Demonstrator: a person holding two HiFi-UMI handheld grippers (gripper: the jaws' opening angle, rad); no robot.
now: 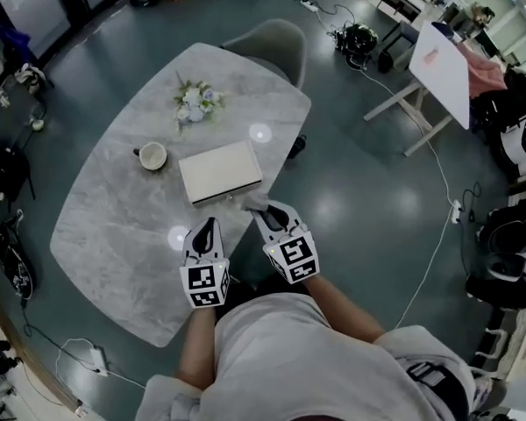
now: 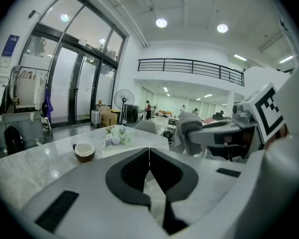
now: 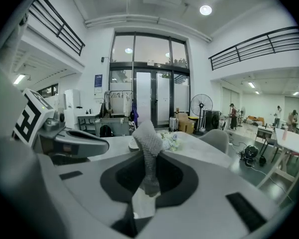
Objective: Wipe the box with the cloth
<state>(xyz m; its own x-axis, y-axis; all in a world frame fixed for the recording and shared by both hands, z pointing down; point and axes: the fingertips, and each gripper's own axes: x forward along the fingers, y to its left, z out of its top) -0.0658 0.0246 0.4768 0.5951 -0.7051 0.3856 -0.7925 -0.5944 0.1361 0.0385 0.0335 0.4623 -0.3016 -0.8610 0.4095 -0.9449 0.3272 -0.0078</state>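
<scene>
A flat cream box (image 1: 219, 172) lies on the marble table (image 1: 114, 226), near its front edge. My right gripper (image 1: 267, 215) hovers just at the box's near right corner, shut on a grey cloth (image 1: 253, 202) that sticks out toward the box. In the right gripper view the cloth (image 3: 148, 148) stands up between the jaws of the right gripper (image 3: 148, 171). My left gripper (image 1: 205, 229) is beside it, a little short of the box's front edge. In the left gripper view the jaws of the left gripper (image 2: 149, 158) meet with nothing between them.
A brown-and-white cup (image 1: 152, 156) stands left of the box, and a small bunch of flowers (image 1: 195, 103) lies farther back. A grey chair (image 1: 272, 46) is at the table's far side. A white easel board (image 1: 443, 73) and cables stand on the floor to the right.
</scene>
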